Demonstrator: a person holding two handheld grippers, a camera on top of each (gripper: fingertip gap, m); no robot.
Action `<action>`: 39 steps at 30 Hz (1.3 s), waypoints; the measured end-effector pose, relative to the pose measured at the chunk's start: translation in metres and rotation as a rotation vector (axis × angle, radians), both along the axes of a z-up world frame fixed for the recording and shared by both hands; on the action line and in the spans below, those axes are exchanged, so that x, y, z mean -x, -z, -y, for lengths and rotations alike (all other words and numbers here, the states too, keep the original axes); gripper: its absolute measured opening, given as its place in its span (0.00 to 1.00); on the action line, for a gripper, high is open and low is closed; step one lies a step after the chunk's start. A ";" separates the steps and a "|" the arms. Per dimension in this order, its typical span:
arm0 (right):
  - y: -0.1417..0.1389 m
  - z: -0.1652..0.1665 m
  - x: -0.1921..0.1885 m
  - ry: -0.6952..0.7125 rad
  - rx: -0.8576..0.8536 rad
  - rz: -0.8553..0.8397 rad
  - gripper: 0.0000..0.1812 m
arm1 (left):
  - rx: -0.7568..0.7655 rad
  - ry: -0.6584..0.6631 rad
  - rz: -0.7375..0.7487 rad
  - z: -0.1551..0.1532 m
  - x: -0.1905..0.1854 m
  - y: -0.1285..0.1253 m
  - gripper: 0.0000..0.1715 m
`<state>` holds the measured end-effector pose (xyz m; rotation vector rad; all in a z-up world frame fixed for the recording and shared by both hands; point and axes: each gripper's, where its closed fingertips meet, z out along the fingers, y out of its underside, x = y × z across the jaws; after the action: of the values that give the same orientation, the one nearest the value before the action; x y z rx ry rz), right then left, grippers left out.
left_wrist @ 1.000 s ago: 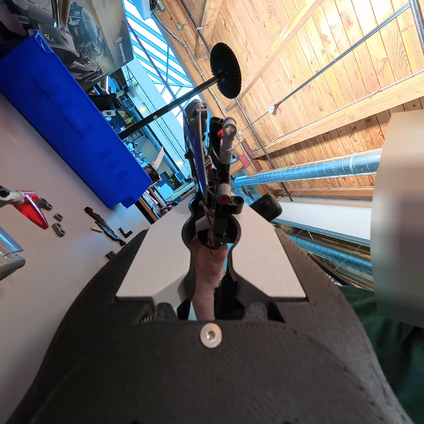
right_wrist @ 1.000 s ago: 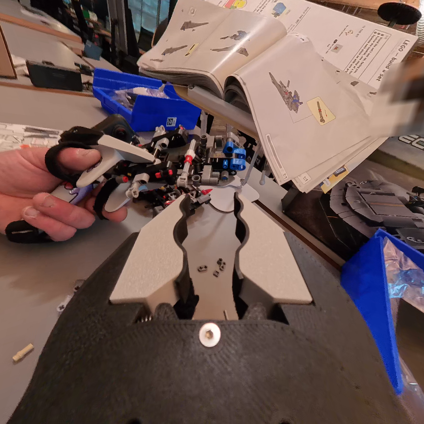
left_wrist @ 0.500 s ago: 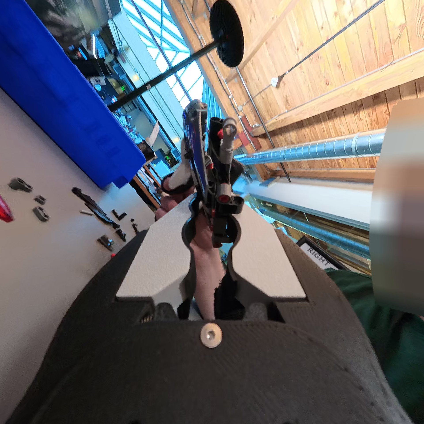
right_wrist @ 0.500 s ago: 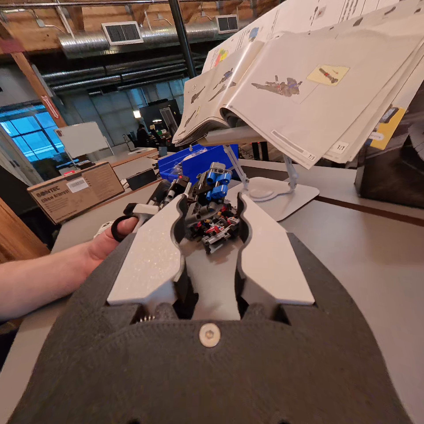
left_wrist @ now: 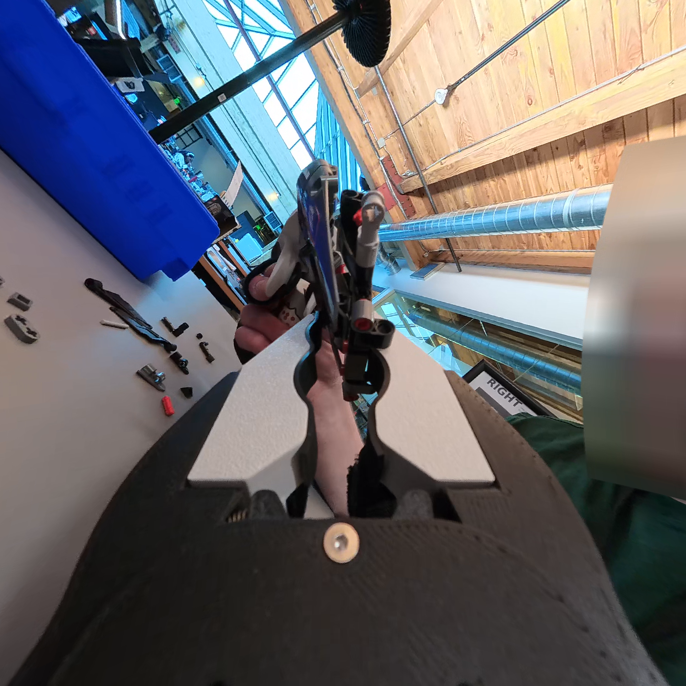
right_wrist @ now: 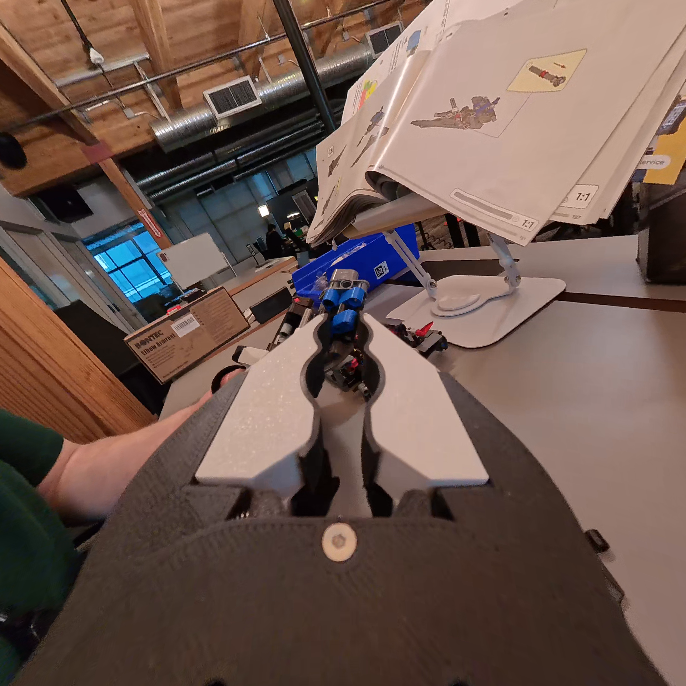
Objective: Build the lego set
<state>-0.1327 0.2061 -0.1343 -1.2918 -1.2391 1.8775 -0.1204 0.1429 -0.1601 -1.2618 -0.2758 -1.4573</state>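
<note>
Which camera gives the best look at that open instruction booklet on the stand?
The right wrist view. There the instruction booklet fills the upper right, its open pages and printed diagrams facing the camera from a white stand. The left wrist view points up toward the wooden ceiling and shows nothing of it.

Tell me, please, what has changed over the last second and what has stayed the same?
The right tool moved in from above the loose pieces and closed its fingers around the blue end of the lego assembly. The left tool stays clamped on the assembly's other end; the instruction booklet remains on its stand.
</note>
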 end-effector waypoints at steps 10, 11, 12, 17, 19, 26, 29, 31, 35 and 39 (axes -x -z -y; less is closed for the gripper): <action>0.002 -0.006 0.000 -0.009 0.116 0.009 0.06 | -0.007 -0.033 0.000 -0.002 0.002 -0.002 0.15; 0.003 -0.006 0.000 -0.006 0.121 0.012 0.06 | -0.008 -0.039 -0.007 -0.002 0.003 -0.002 0.15; 0.004 -0.007 0.001 -0.002 0.124 0.017 0.06 | -0.004 -0.045 -0.012 -0.002 0.003 -0.001 0.15; 0.007 -0.008 0.002 0.005 0.125 0.035 0.06 | 0.020 -0.088 -0.044 -0.004 0.010 0.003 0.15; 0.007 -0.006 0.003 0.003 0.139 0.034 0.06 | 0.017 -0.103 -0.051 -0.001 0.013 0.000 0.15; 0.003 0.008 0.002 0.002 0.197 0.072 0.06 | 0.054 -0.112 -0.049 0.011 0.009 -0.006 0.12; -0.002 0.024 -0.002 -0.015 0.197 0.107 0.06 | 0.082 -0.120 -0.088 0.027 0.005 -0.012 0.12; -0.003 0.039 -0.003 -0.030 0.201 0.128 0.06 | 0.094 -0.131 -0.100 0.042 0.003 -0.015 0.12; 0.008 0.078 -0.003 -0.069 0.217 0.177 0.05 | 0.149 -0.191 -0.124 0.081 0.004 -0.005 0.12; 0.033 0.116 0.001 -0.106 0.238 0.247 0.06 | 0.247 -0.260 -0.139 0.120 0.007 0.018 0.12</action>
<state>-0.1337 0.0903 -0.1676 -1.6549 -1.2552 2.0361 -0.1278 0.0226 -0.1784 -1.4584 -0.5191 -1.1328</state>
